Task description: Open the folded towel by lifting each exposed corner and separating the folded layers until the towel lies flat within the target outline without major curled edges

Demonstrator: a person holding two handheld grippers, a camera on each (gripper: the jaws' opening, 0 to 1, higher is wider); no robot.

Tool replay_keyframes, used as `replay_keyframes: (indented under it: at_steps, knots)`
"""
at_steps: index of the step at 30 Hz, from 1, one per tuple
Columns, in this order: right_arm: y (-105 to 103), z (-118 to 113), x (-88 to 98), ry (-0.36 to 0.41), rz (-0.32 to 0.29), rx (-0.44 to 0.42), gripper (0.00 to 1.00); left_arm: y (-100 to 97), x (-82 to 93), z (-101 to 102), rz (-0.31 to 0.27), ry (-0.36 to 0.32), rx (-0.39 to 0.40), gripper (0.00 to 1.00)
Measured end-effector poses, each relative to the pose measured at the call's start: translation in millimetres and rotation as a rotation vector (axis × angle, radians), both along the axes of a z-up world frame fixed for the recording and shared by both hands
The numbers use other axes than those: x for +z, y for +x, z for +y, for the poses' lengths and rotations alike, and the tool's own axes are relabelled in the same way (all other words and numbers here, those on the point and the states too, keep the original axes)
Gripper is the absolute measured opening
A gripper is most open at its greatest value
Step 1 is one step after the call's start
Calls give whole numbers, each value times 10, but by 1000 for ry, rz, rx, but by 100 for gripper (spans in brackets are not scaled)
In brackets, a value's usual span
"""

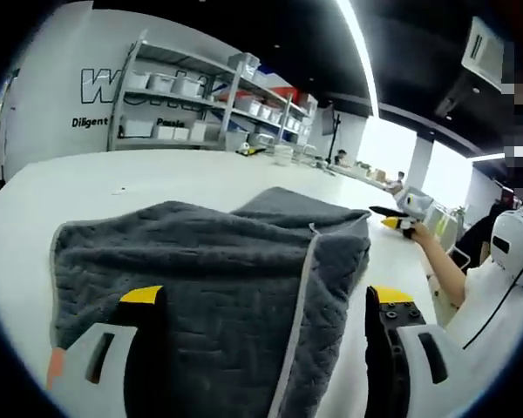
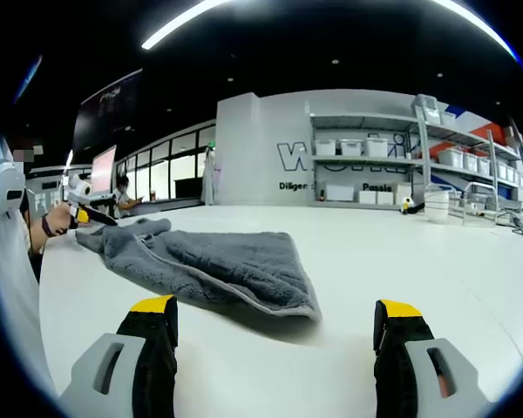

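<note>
The folded grey towel [image 1: 218, 270] lies on the white table [image 1: 139, 178]. Both the left gripper [image 1: 266, 305] and right gripper [image 2: 275, 318] gape wide, holding nothing. White bins [image 2: 349, 148] sit on the wall shelves [image 2: 366, 161], contents indiscernible.

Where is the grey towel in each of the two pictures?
Left gripper view: the grey towel fills the lower middle, between the tool's tips.
Right gripper view: it lies left of centre on the white table.
Shared landmark: the shelves with bins by the lettered wall.
</note>
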State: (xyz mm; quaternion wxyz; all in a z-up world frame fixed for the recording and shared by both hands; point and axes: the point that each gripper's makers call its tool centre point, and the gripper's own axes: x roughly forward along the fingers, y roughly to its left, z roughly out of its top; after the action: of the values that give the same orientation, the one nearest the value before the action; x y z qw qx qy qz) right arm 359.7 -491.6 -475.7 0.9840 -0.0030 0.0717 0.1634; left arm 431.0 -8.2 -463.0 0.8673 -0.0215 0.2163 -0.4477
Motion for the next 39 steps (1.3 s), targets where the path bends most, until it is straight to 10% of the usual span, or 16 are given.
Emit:
replay_keyframes:
  at_steps: [15,29,39]
  knots:
    - [1,10,4,0,-2,2,95,-79,-106,-558,10,22,-119,75]
    - [-1,23,6,-1,-4,5,95,-139,-145,-680,32,21,-151,30]
    - [-1,16,4,-3,-3,2,95,-72,-227,-681,60,44,-127,26]
